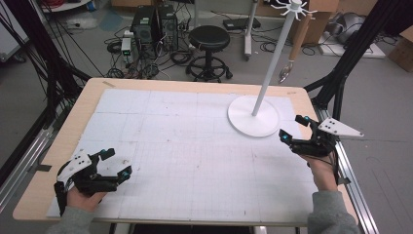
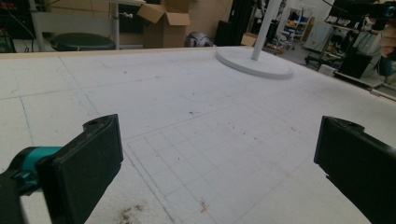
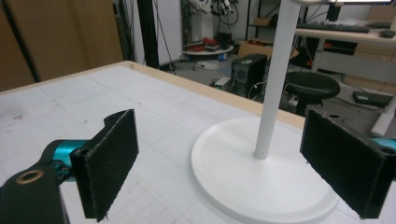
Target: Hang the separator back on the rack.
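Risk lies with the tall white metal stand on its round flat base point(image 1: 253, 116), near the desk's point(image 1: 58, 161) far right corner: the right tool point(image 1: 298, 128), jaws apart, hovers just beside it and could knock its pole, while the left tool point(image 1: 117, 163), also spread, idles by the near left corner.

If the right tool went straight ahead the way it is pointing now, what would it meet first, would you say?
Most likely the white stand: its round base lies directly ahead of the open right tool, with the pole rising beyond. Depth is hard to judge.
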`<action>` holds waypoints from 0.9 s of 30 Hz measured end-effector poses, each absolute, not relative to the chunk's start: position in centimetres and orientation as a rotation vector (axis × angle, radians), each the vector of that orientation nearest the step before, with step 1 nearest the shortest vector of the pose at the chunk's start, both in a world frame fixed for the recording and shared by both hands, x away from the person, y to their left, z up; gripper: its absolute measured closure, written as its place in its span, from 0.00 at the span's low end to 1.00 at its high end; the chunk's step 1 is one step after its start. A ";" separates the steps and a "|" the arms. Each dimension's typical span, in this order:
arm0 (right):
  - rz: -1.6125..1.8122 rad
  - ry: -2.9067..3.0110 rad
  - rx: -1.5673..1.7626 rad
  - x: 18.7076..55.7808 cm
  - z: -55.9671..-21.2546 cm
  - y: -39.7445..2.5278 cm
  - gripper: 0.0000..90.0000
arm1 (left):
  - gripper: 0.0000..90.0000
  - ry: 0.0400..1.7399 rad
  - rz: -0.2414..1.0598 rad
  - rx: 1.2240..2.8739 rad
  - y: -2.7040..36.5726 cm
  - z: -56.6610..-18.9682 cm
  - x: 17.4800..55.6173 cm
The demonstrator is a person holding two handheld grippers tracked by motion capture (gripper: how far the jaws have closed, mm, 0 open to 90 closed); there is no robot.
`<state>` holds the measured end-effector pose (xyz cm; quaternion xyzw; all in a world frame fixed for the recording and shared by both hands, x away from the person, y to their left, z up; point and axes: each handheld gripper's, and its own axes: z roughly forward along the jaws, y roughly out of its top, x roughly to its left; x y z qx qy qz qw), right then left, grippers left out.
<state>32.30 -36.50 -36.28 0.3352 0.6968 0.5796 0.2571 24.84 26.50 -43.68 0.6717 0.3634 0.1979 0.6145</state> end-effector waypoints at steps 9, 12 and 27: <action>1.549 1.909 0.947 31.5 -37.6 -36.0 0.12 | 0.02 0.839 0.456 1.549 26.5 -43.7 25.0; 1.569 1.904 0.959 31.1 -38.0 -35.7 0.12 | 0.02 0.837 0.457 1.552 26.5 -43.8 25.1; 1.586 1.997 0.994 29.4 -40.0 -33.2 0.12 | 0.02 0.833 0.457 1.549 26.6 -43.7 25.1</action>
